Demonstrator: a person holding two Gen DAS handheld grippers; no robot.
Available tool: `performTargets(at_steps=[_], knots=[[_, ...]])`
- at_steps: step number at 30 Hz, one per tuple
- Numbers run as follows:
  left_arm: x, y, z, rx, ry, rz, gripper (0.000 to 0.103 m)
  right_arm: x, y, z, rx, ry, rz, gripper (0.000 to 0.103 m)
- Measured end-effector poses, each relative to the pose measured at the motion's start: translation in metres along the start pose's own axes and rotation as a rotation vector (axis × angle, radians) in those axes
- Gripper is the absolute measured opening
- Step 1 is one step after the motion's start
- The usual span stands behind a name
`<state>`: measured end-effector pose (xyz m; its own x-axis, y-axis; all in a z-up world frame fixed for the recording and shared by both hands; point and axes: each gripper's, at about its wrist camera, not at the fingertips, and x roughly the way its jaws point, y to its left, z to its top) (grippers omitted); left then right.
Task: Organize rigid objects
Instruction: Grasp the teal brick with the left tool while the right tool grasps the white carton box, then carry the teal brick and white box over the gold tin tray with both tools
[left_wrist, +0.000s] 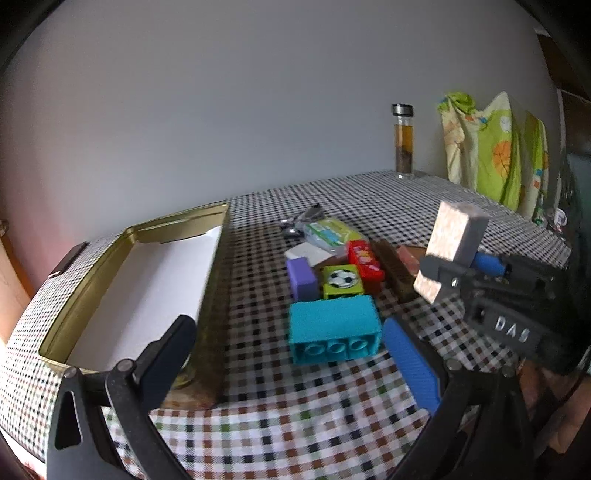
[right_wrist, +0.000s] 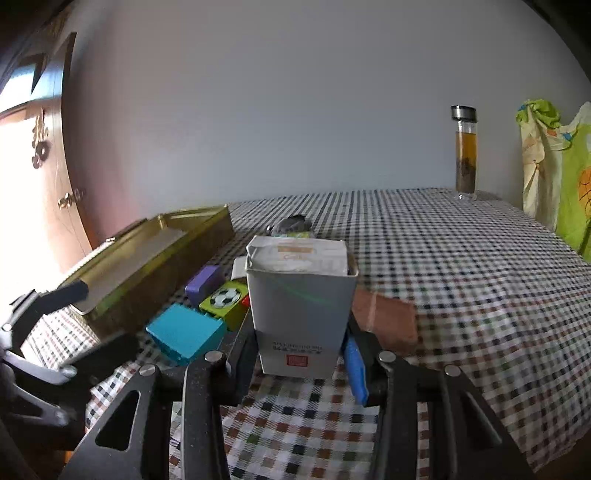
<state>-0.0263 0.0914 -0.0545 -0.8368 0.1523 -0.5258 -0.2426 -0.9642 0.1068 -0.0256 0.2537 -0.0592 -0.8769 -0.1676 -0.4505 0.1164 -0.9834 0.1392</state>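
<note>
My left gripper (left_wrist: 288, 328) is open and empty, low over the checked tablecloth (left_wrist: 295, 406). A teal block (left_wrist: 334, 328) lies just ahead of its fingers. Behind that sit a purple block (left_wrist: 301, 277), a green block with a football picture (left_wrist: 341, 280) and a red block (left_wrist: 365, 262). An open gold tin (left_wrist: 218, 266) with a white lining lies to the left. My right gripper (right_wrist: 299, 336) is shut on a grey box (right_wrist: 303, 306), held upright. In the left wrist view this box (left_wrist: 454, 251) hangs above the table at the right.
A reddish-brown block (right_wrist: 388, 321) lies right of the grey box. A green packet (left_wrist: 332, 230) and a white card (left_wrist: 310, 254) lie behind the blocks. A glass bottle (right_wrist: 466, 151) stands at the far edge by the wall, next to a green printed bag (left_wrist: 495, 147).
</note>
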Motion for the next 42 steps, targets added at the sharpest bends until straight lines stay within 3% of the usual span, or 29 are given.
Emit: performTargets(at_steps=[8, 15, 17, 18, 20, 26, 32, 42], knots=[[0.023, -0.019, 0.003, 0.045, 0.065, -0.039, 0.102, -0.006, -0.006, 0.001, 0.009, -0.027, 0.002, 0.044], [0.041, -0.019, 0.001, 0.039, 0.121, -0.035, 0.092, -0.006, -0.005, 0.000, 0.003, -0.033, 0.025, 0.044], [0.043, -0.019, -0.001, 0.048, 0.112, -0.022, 0.080, -0.005, -0.004, -0.003, -0.003, -0.030, 0.027, 0.044], [0.044, -0.018, -0.002, 0.039, 0.114, -0.041, 0.068, -0.005, -0.004, -0.003, -0.004, -0.028, 0.027, 0.044], [0.044, -0.017, -0.003, 0.030, 0.119, -0.060, 0.066, -0.004, -0.004, -0.004, 0.000, -0.025, 0.030, 0.044], [0.036, -0.016, -0.005, 0.042, 0.094, -0.053, 0.065, -0.008, -0.001, -0.007, 0.002, -0.034, 0.032, 0.044], [0.010, -0.005, 0.005, 0.020, -0.004, -0.025, 0.065, -0.011, 0.004, -0.003, -0.013, -0.045, 0.049, 0.044], [-0.015, 0.038, 0.017, -0.070, -0.092, 0.055, 0.065, -0.013, 0.025, 0.013, -0.067, -0.047, 0.107, 0.044]])
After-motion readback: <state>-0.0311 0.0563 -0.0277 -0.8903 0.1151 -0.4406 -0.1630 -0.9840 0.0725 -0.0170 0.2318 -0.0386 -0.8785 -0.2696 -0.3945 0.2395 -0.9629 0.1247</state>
